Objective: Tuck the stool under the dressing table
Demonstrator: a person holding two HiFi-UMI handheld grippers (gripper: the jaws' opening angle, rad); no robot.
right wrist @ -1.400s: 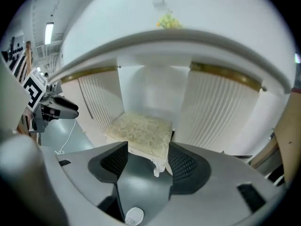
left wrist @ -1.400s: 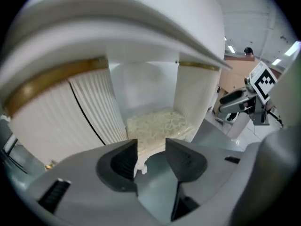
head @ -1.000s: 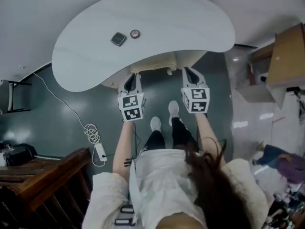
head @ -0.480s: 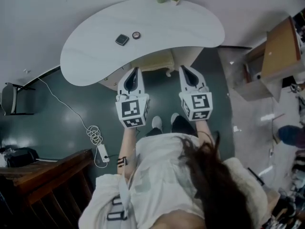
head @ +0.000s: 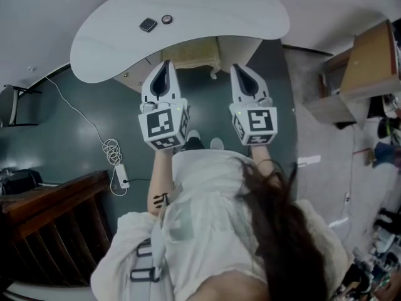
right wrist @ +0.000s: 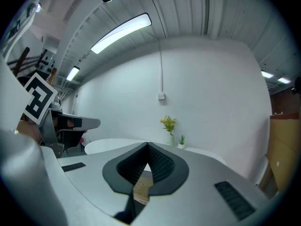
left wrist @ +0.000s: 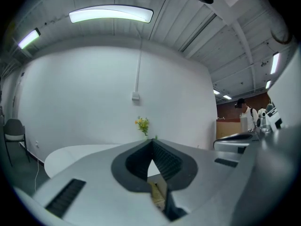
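The stool (head: 197,55) is sitting under the desk (head: 113,49), at twelve o'clock from the person (head: 213,231), with only its cream near edge showing past the white top. Both tools are hovering level in front of it. The left tool (head: 166,63) is clenched on nothing, and the right tool (head: 240,68) is likewise clamped tight and empty (the left gripper view and the right gripper view are each showing ribbed pads meeting, with a cream sliver below).

Judging by this, the tuck is looking nearly or wholly done, so the risks are lying in any last nudge. A push with closed tips landing off-centre would be twisting the stool and knocking a leg against the desk's frame. A shove too high would be striking the desk's edge, jolting the dark compact (head: 148,24) and round tin (head: 166,19) at eleven o'clock, or the little plants (right wrist: 168,124) at the far rim. Stepping back toward seven o'clock, the person would be risking the coiled cable (head: 111,149) and power strip (head: 117,175) on the floor.
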